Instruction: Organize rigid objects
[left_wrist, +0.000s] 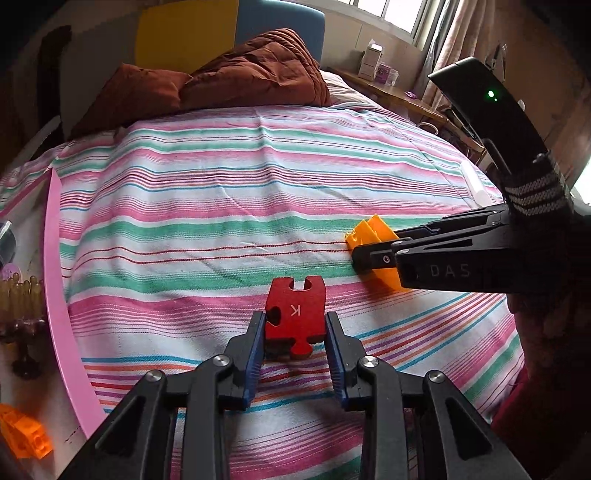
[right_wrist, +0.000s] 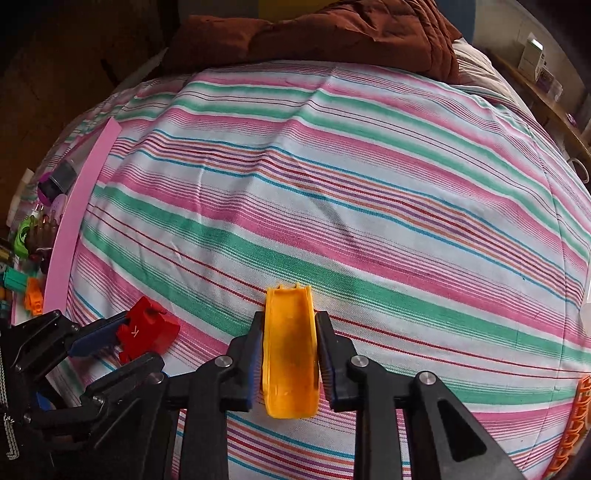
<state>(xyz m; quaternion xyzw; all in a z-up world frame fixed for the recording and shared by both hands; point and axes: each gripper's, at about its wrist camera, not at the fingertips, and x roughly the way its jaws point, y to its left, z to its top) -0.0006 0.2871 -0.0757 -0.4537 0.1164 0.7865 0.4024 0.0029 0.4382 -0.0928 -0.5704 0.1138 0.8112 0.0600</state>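
Observation:
My left gripper is shut on a red puzzle-shaped block marked "K", held just above the striped bedsheet. The block also shows at the lower left of the right wrist view, between the left gripper's fingers. My right gripper is shut on an orange plastic scoop-shaped piece, its far end near the sheet. In the left wrist view the right gripper reaches in from the right, holding the orange piece.
A pink board edges the bed's left side. Beyond it lie small toys, an orange brick and a brown stand. A brown quilt lies at the head. An orange basket sits at right.

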